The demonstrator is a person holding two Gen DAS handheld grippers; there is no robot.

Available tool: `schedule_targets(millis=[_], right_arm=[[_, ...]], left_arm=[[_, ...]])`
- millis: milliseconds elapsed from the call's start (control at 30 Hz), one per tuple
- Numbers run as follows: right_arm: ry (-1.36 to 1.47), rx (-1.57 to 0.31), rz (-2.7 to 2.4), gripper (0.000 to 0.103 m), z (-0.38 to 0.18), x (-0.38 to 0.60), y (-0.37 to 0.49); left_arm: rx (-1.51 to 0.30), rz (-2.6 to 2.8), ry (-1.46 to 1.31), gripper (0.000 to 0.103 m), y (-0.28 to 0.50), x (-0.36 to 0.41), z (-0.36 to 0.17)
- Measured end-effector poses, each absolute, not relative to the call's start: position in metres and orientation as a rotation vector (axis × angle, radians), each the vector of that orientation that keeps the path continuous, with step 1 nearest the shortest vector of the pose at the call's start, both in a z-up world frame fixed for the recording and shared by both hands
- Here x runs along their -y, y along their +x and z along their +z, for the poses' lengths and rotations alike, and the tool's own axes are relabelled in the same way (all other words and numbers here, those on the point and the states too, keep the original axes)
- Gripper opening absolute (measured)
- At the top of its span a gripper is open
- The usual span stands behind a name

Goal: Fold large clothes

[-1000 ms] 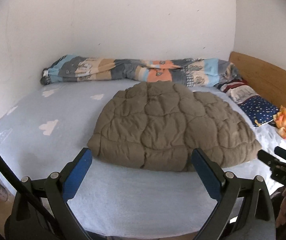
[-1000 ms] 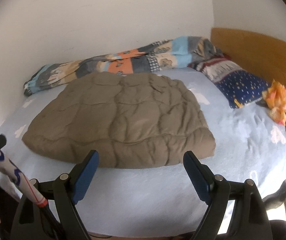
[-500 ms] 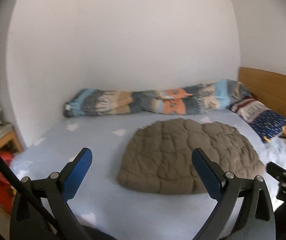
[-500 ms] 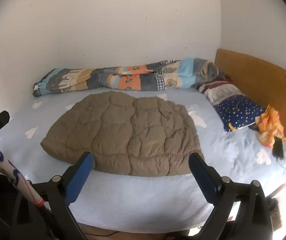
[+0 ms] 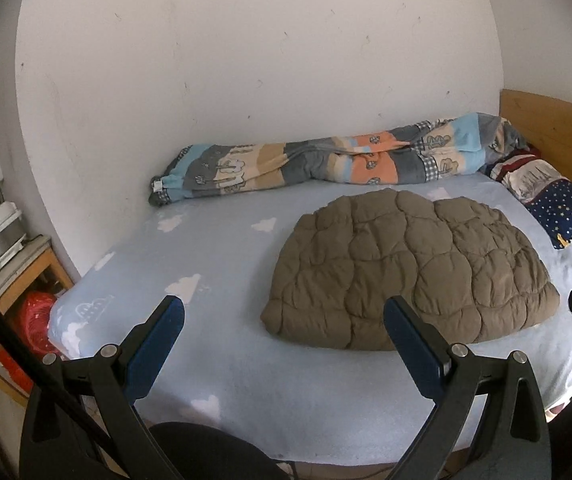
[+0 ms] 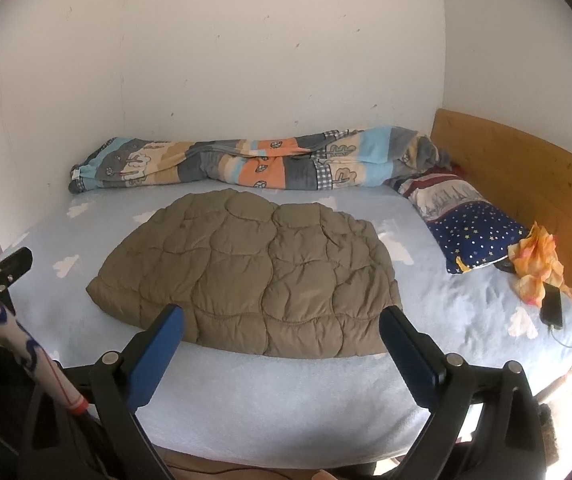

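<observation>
Both grippers have lifted and drawn back from the bed since a second ago, so the brown quilted jacket now sits lower and smaller in each view, with more of the white wall above it. Left gripper (image 5: 284, 340) hangs over the near edge of the mattress with its blue pads spread wide and nothing between them; right gripper (image 6: 282, 346) is likewise spread to its widest and empty, released rather than grasping. That reads to me as stepping away from a finished fold: the puffy jacket (image 6: 246, 276) lies by itself in the middle of the bed as a compact, rounded bundle, its near hem doubled into a thick straight edge facing the grippers. It rests on the pale blue cloud-print sheet (image 6: 286, 400), clear of everything else. Behind it, a rolled patchwork blanket (image 6: 246, 160) is pushed against the wall, presumably to leave folding room. Toward the wooden headboard (image 6: 526, 168) sit a starry blue pillow (image 6: 474, 236), an orange cloth (image 6: 538, 260) and a phone (image 6: 552, 308) on its cable.
</observation>
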State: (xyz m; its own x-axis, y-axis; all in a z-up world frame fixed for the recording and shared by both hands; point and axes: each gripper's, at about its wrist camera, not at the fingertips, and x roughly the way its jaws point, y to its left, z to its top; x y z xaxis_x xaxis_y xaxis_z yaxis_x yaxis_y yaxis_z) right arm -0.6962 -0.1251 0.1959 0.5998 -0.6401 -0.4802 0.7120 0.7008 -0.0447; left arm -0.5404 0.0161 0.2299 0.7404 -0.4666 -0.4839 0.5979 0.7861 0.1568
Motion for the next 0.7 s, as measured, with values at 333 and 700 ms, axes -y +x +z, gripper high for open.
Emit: schedule_targets(millis=[333, 700], right_arm=[[0.109, -0.449, -0.792, 0.100, 0.200, 0.113, -0.695], [0.105, -0.456, -0.784, 0.100, 0.198, 0.112, -0.694]], left_arm=[[-0.465, -0.623, 0.339, 0.100, -0.542, -0.006, 0.220], [-0.480, -0.621, 0.355, 0.100, -0.544, -0.002, 0.216]])
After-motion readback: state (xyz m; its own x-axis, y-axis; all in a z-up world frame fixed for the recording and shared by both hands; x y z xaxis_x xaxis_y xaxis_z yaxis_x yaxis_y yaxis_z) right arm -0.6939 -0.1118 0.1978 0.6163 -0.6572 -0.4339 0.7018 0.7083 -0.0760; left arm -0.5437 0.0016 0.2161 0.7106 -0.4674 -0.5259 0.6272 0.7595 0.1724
